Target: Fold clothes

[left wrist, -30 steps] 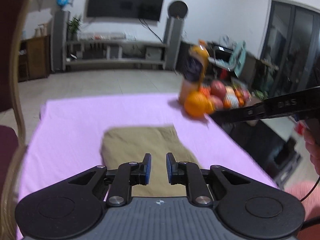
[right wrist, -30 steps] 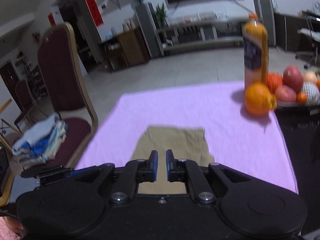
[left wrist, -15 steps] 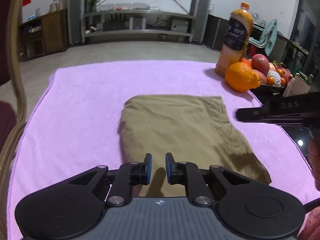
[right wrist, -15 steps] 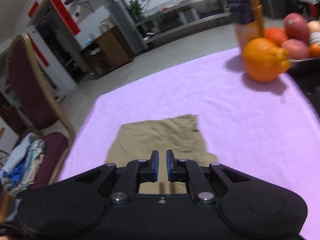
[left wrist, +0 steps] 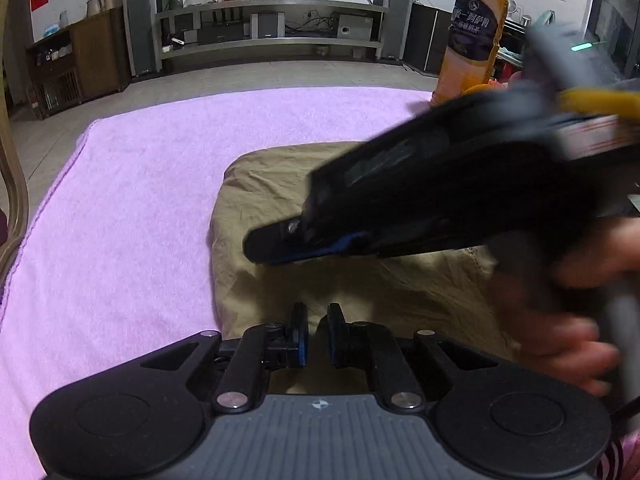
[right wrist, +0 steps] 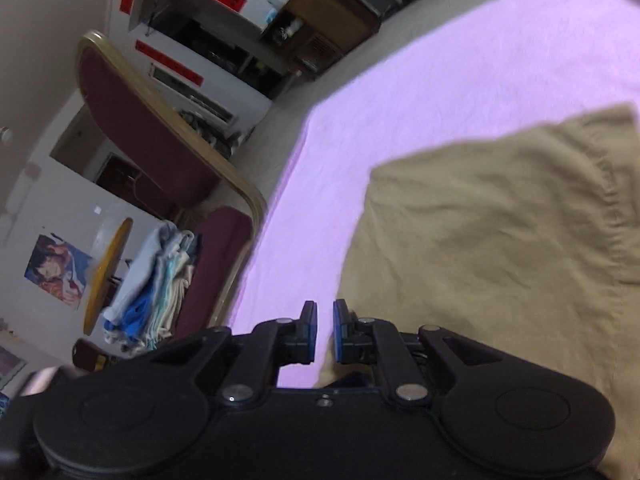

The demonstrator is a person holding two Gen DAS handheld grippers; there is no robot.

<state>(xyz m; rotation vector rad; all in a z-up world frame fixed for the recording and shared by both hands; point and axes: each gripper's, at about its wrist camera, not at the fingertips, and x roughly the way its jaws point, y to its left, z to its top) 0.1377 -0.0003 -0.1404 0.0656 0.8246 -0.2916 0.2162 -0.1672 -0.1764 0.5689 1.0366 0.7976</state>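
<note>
Since half a second ago the right claw (left wrist: 272, 250) has swung in from 3 o'clock across the left wrist view, and its own camera has rolled hard, tipping the room sideways. At 9 o'clock in the right wrist view stands a maroon chair (right wrist: 160, 148) with a stack of folded laundry (right wrist: 160, 280) on its seat. On the worktop's pink towel (left wrist: 132, 200) lies the khaki garment (left wrist: 400, 280), already folded into a compact block at centre. Just above its near edge hovers the left claw (left wrist: 318, 330), narrowly parted and holding nothing. Over the garment's left edge, the right claw (right wrist: 325, 330) shows the same slim gap, empty. I judge the best move is to press the fold flat, keeping both claws low and level.
</note>
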